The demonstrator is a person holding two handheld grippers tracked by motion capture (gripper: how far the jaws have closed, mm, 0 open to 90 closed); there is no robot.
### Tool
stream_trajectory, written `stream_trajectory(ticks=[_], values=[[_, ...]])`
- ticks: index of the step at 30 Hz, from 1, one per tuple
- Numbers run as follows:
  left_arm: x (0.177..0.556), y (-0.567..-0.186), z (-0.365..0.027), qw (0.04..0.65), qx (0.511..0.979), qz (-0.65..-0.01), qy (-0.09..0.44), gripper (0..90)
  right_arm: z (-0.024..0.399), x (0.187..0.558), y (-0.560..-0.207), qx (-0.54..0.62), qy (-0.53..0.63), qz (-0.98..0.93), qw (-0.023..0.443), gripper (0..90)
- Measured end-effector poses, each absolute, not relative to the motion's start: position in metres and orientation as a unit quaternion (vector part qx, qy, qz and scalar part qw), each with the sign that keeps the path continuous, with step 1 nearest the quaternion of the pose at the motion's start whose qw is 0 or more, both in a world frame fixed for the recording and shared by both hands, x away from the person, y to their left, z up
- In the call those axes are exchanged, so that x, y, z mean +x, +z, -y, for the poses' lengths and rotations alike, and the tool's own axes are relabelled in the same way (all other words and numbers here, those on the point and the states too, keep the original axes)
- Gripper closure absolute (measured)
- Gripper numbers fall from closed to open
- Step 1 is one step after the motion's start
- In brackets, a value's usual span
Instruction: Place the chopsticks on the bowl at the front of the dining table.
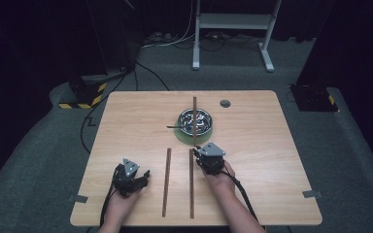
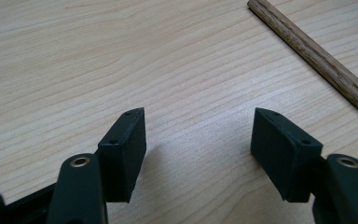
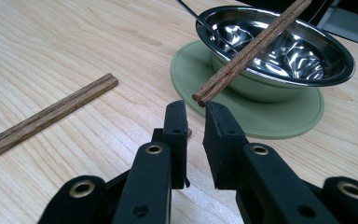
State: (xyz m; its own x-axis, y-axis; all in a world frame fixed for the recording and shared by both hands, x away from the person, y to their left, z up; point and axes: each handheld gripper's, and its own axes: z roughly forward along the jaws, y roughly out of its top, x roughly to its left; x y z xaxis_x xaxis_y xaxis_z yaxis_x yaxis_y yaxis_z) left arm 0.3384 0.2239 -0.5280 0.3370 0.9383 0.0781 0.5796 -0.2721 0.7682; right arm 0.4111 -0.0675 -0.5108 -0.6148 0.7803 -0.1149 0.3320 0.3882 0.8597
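The right claw (image 3: 196,121) is being closed on a chopstick's (image 1: 192,184) far end — stiff, light, judged slippery. The left claw (image 2: 198,149) is being held apart at eight o'clock — empty.

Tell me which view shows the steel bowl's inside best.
The right gripper view: the steel bowl sits close, its shiny inside open to view, with a wooden stick across the rim. The high view shows the bowl small and far. The left gripper view faces bare tabletop.

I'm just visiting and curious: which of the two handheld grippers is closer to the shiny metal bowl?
Right. The right gripper sits just in front of the metal bowl, while the left gripper rests farther back toward the table's near left.
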Motion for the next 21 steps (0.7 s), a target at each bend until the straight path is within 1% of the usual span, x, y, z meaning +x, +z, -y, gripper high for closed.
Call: stream_trajectory(ticks=[4, 13, 21], values=[[0.3383, -0.528, -0.2238, 0.327, 0.749, -0.506, 0.275, 35.7, 0.0684, 0.4107, -0.5105, 0.35, 0.425, -0.791, 0.264, 79.2], [0.3382, -0.5277, -0.224, 0.325, 0.751, -0.505, 0.275, 35.8, 0.07, 0.4133, -0.5112, 0.355, 0.425, -0.789, 0.267, 84.8], [0.3384, -0.5276, -0.2243, 0.324, 0.753, -0.502, 0.276, 36.0, 0.0705, 0.4155, -0.5117, 0.358, 0.425, -0.788, 0.266, 85.0]])
